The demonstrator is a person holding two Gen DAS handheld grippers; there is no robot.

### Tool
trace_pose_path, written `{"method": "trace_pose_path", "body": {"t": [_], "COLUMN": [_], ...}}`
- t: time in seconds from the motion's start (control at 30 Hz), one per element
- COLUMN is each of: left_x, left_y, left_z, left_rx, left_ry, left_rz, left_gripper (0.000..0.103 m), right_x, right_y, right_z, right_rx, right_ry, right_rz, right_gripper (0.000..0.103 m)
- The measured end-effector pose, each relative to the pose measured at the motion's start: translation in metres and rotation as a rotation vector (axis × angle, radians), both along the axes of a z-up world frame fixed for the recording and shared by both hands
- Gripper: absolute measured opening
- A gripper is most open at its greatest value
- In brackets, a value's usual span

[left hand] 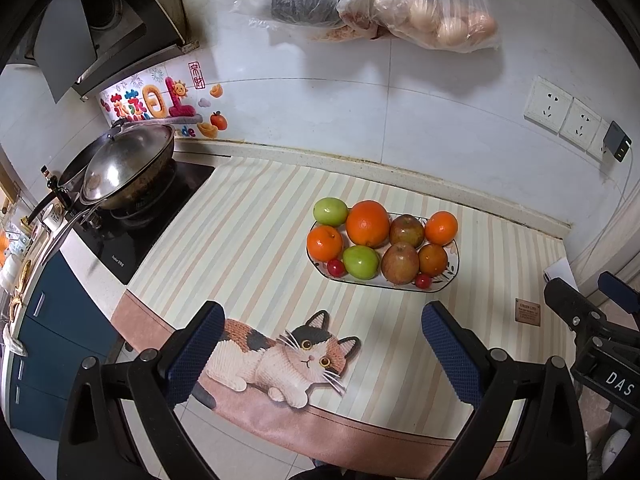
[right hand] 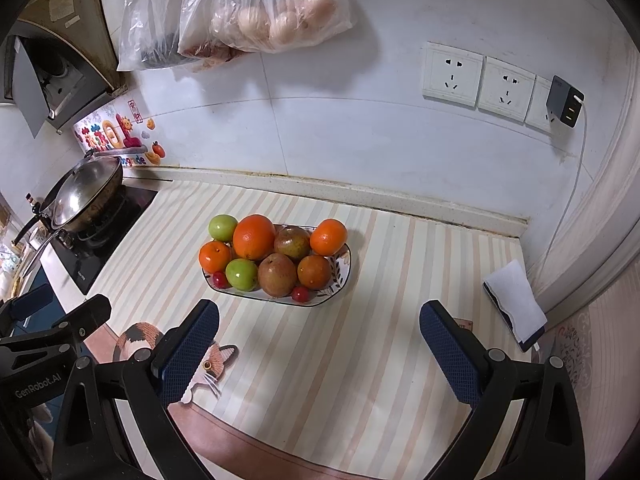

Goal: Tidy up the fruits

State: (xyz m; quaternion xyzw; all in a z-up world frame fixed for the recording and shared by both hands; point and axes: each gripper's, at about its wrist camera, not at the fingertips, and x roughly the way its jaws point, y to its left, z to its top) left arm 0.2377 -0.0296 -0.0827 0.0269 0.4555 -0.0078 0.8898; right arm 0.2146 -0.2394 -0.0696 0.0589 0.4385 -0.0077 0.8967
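Observation:
A patterned plate [left hand: 451, 270] [right hand: 343, 270] sits on the striped mat and is piled with fruit: a big orange [left hand: 367, 223] [right hand: 253, 237], several small oranges, two green apples [left hand: 361, 262] [right hand: 241, 274], two brownish apples [left hand: 399, 263] [right hand: 277, 274] and two small red fruits [left hand: 336, 267] [right hand: 300, 294]. My left gripper [left hand: 322, 320] is open and empty, held back above the mat's front. My right gripper [right hand: 319, 318] is open and empty, in front of the plate and apart from it.
A wok with a lid [left hand: 124, 166] sits on the stove at the left. Plastic bags [left hand: 436, 4] hang on the wall. Wall sockets with a charger [right hand: 566, 101] are at the right. A white cloth on a dark object [right hand: 514, 306] lies near the mat's right edge.

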Motion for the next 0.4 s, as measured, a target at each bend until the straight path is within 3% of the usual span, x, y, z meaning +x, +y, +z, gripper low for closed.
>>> {"method": "trace_pose_path", "body": {"t": [0.4], "left_x": [-0.0085], "left_y": [-0.0013], "left_z": [0.0036], "left_rx": [0.007], "left_ry": [-0.016], "left_rz": [0.0], "left_gripper": [0.101], "right_x": [-0.0035], "right_y": [0.0], "right_z": [-0.0005], "right_rx": [0.002], "right_ry": [-0.002], "right_rz": [-0.004], "right_gripper": [0.102]}}
